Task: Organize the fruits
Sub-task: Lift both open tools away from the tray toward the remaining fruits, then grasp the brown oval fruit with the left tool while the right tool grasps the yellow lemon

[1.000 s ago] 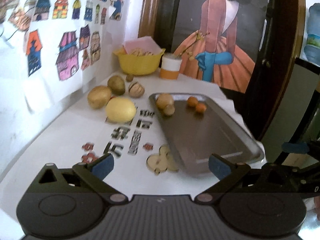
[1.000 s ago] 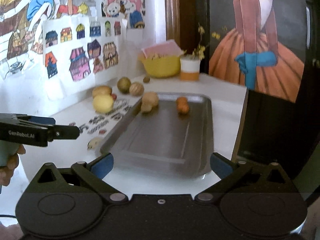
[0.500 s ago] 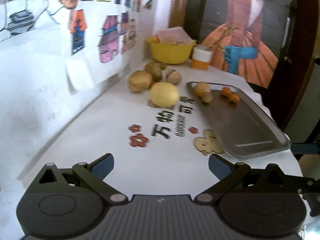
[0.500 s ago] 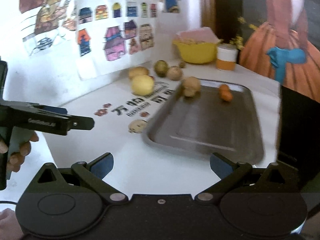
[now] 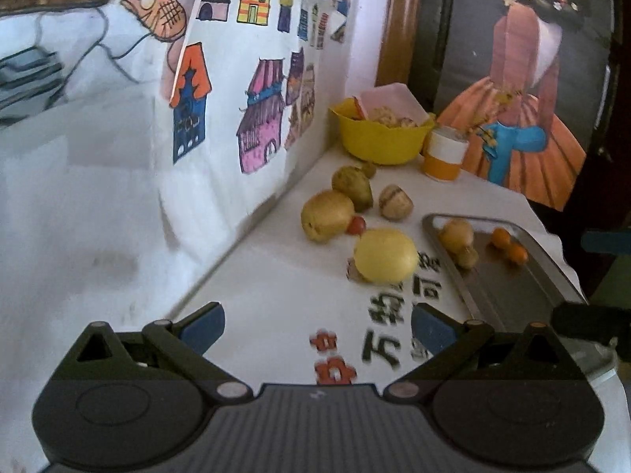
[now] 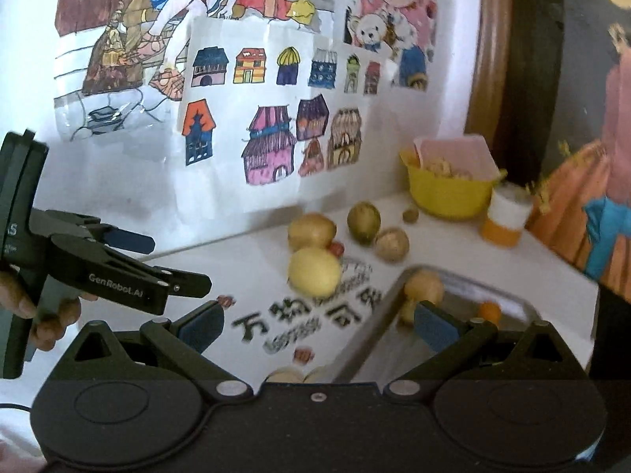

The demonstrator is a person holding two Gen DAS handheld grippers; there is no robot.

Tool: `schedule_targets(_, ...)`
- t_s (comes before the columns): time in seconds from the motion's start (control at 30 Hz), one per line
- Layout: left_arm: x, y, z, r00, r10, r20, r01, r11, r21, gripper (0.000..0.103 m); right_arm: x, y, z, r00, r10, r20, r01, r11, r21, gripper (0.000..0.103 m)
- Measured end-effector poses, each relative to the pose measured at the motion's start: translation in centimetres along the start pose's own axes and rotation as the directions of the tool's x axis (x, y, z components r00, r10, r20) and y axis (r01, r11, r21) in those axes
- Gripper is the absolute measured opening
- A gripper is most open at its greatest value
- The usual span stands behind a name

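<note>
On the white table a yellow lemon (image 5: 385,255) (image 6: 314,271) lies just left of the metal tray (image 5: 508,287) (image 6: 398,335). Behind it sit a tan potato-like fruit (image 5: 327,215) (image 6: 311,231), a small red fruit (image 5: 356,225), a green fruit (image 5: 353,186) (image 6: 363,222) and a walnut-like fruit (image 5: 395,202) (image 6: 391,244). The tray holds a brown fruit (image 5: 456,234) (image 6: 424,285) and small orange fruits (image 5: 508,245) (image 6: 489,309). My left gripper (image 5: 317,327) is open and empty, well short of the lemon. My right gripper (image 6: 317,325) is open and empty over the tray's near left edge.
A yellow bowl (image 5: 380,134) (image 6: 449,193) and an orange-and-white cup (image 5: 445,157) (image 6: 504,216) stand at the back. A wall with paper house drawings (image 5: 244,118) runs along the left. A dark painted panel (image 5: 524,79) closes the back right. The table's right edge drops off beside the tray.
Both grippers have swung left and moved forward toward the loose fruits by the wall. The left gripper now shows at the left of the right wrist view. Nothing was grasped.
</note>
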State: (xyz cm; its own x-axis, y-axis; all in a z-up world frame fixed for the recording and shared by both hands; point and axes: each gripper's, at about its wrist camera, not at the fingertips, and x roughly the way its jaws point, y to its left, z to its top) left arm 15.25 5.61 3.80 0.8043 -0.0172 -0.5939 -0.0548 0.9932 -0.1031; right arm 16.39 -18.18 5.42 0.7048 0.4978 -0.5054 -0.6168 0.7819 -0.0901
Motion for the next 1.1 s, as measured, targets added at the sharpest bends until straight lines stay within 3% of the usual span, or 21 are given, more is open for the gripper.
schedule_targets(0.4, 7.5, -0.3, 4.7, 0.999, 0.038, 0.028, -0.040, 0.997, 0.065, 0.103, 8.3, -0.9, -0.6, 0.998, 0.047, -0.050, -0.045, 0.998, 0.036, 0.102)
schedule_targets(1.1, 15.7, -1.6, 6.6, 0.999, 0.030, -0.026, -0.027, 0.994, 0.110, 0.101, 16.4, -2.4, 0.8, 0.982, 0.146, -0.122, -0.136, 0.987, 0.085, 0.100)
